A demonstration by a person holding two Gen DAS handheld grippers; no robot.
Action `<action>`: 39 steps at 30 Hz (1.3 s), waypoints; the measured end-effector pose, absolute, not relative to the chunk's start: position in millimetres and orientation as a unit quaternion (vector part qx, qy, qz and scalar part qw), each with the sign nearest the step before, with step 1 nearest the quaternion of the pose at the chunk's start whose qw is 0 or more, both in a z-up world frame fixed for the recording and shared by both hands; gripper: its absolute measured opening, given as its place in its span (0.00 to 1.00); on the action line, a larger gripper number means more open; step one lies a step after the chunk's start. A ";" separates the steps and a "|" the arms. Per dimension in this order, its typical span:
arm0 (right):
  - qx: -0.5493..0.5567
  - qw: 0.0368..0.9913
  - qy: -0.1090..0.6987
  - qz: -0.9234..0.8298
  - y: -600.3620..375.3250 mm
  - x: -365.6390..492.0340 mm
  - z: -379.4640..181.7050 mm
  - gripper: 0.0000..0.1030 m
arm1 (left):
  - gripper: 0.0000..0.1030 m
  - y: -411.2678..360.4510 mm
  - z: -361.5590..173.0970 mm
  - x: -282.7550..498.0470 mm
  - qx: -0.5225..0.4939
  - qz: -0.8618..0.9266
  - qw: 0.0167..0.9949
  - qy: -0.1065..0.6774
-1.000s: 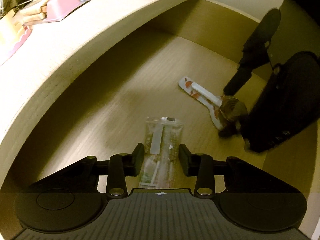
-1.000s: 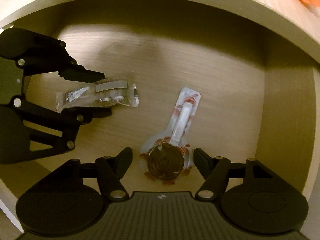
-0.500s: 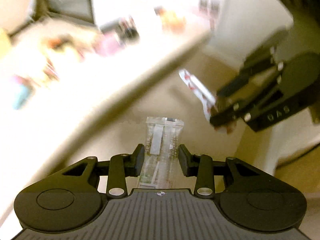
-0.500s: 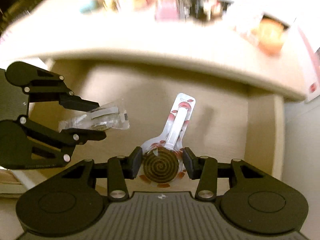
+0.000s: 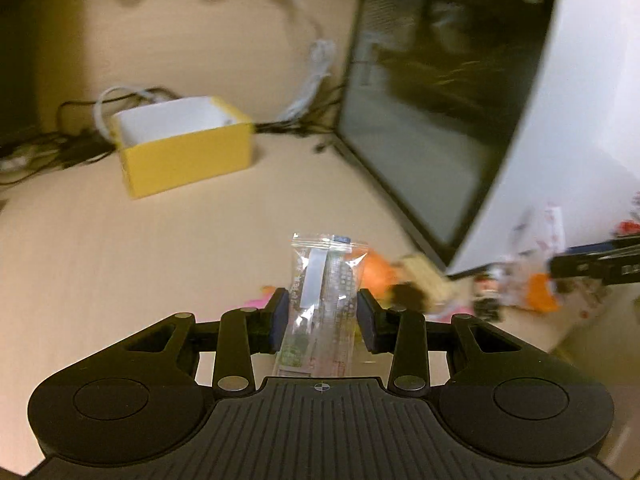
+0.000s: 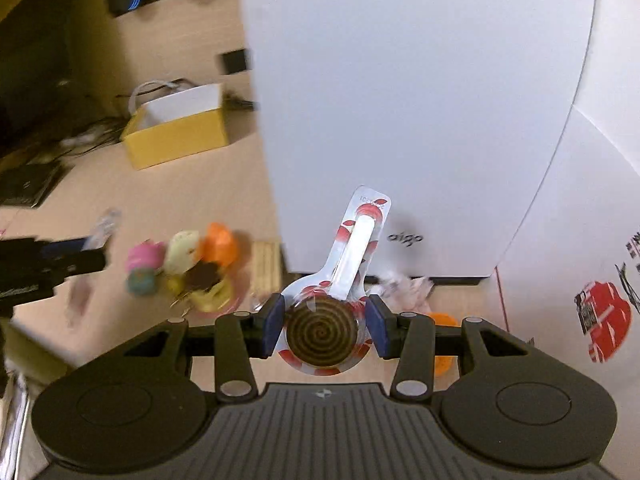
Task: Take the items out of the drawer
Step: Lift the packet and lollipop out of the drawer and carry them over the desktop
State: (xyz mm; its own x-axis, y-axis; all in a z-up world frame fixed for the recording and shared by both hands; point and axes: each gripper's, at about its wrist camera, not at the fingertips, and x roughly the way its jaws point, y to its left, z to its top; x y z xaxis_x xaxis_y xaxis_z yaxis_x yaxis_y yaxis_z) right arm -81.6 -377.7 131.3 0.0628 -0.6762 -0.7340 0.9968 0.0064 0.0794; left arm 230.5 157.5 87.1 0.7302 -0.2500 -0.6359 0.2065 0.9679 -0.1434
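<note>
Two grippers up over the beige wooden desk (image 5: 120, 248), each loaded. Left gripper (image 5: 322, 314) pinches a clear plastic sachet with a white strip (image 5: 320, 292), upright between its blue pads (image 5: 280, 318). Right gripper (image 6: 323, 322) is clamped on the round head of a wrapped brown spiral lollipop (image 6: 322, 330), white stick pointing away. Open yellow cardboard box (image 5: 184, 146) sits well apart at far left, wide bare desk before it. White computer case (image 6: 400, 100) walls off the right side; blurred small colourful snacks (image 6: 188, 264) crowd its near corner, just beyond both sets of tips.
</note>
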 end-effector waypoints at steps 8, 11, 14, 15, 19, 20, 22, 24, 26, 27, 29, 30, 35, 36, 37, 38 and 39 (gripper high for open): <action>0.375 0.610 0.235 -0.658 -400.9 -107.3 88.7 0.43 | 0.40 167.1 52.4 262.9 -0.053 -0.073 0.918 0.387; 0.412 0.590 0.222 -0.658 -407.1 -118.8 73.9 0.43 | 0.40 169.6 43.5 266.7 -0.055 -0.065 0.913 0.399; 0.427 0.577 0.219 -0.661 -414.2 -124.0 62.4 0.43 | 0.40 172.2 35.3 272.3 -0.059 -0.059 0.909 0.408; 0.428 0.576 0.219 -0.661 -417.1 -124.4 60.0 0.43 | 0.40 173.3 33.9 274.0 -0.061 -0.058 0.908 0.410; 0.441 0.573 0.222 -0.654 -432.6 -124.1 49.8 0.43 | 0.40 176.1 36.1 274.1 -0.066 -0.058 0.908 0.409; 0.447 0.572 0.221 -0.652 -435.6 -124.6 46.3 0.43 | 0.40 176.4 35.7 275.3 -0.067 -0.058 0.908 0.409; 0.458 0.569 0.217 -0.648 -441.1 -125.6 39.5 0.43 | 0.40 176.6 35.0 277.2 -0.067 -0.060 0.908 0.410; 0.457 0.567 0.215 -0.650 -444.3 -125.6 37.4 0.42 | 0.40 176.5 33.7 278.1 -0.069 -0.060 0.908 0.408; 0.449 0.570 0.220 -0.652 -447.6 -124.4 37.2 0.42 | 0.41 178.3 32.4 279.5 -0.076 -0.060 0.908 0.408; 0.448 0.570 0.222 -0.652 -449.1 -124.0 36.5 0.42 | 0.41 179.6 31.9 279.8 -0.082 -0.061 0.907 0.408; 0.446 0.570 0.224 -0.652 -450.5 -123.5 35.6 0.42 | 0.41 183.3 31.2 280.3 -0.093 -0.061 0.906 0.407; 0.446 0.571 0.225 -0.652 -450.6 -123.6 35.2 0.42 | 0.41 184.7 30.5 280.3 -0.099 -0.061 0.906 0.407; 0.446 0.571 0.224 -0.652 -448.4 -127.1 32.2 0.45 | 0.44 185.5 30.5 277.8 -0.097 -0.059 0.909 0.402; 0.446 0.571 0.222 -0.652 -447.8 -128.1 31.6 0.45 | 0.44 185.2 31.0 276.9 -0.094 -0.056 0.909 0.402; 0.446 0.572 0.221 -0.652 -447.1 -128.9 31.1 0.46 | 0.42 185.4 31.6 275.5 -0.092 -0.053 0.910 0.401; 0.446 0.573 0.220 -0.651 -446.2 -129.3 30.8 0.47 | 0.42 185.9 32.2 273.8 -0.092 -0.051 0.911 0.399; 0.444 0.576 0.218 -0.651 -445.0 -129.6 30.8 0.49 | 0.42 186.9 33.0 272.0 -0.093 -0.048 0.912 0.397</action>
State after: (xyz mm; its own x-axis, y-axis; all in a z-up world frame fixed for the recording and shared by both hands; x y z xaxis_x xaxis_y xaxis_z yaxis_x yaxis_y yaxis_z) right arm -129.6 -445.0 30.8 0.0570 -0.5557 -0.8295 0.9435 -0.2416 0.2267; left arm 272.0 186.9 33.0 0.6802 -0.1610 -0.7151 0.0139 0.9782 -0.2071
